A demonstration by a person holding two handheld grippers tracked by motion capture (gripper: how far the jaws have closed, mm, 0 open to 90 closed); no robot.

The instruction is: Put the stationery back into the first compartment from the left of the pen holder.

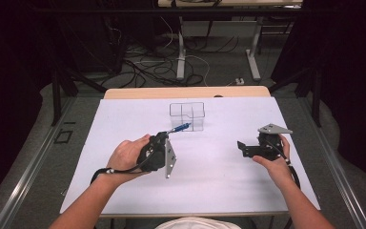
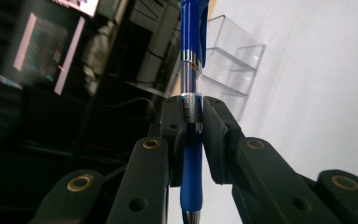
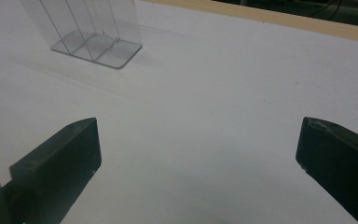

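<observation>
So on my left side, the left gripper (image 2: 193, 135) is clamped tight on a blue plastic pen with a clear middle section (image 2: 192, 93). In the left gripper view the jaws pinch it right around the clear barrel part, with the blue rubbery grip and the metal tip hanging below and the blue upper end with its clip running off the top. From the high view the left gripper (image 1: 167, 134) is tipped on its side and the pen (image 1: 180, 127) pokes out toward the clear acrylic organizer box with compartments (image 1: 187, 116); its far end sits just beside the box's front left wall, though I can't tell if it's touching.

The right gripper (image 3: 198, 154) has its jaws spread wide with nothing between them, over the bare white tabletop (image 3: 223, 93), well apart from the organizer. In the high view it (image 1: 242, 147) sits off to the right, pointing left.
</observation>
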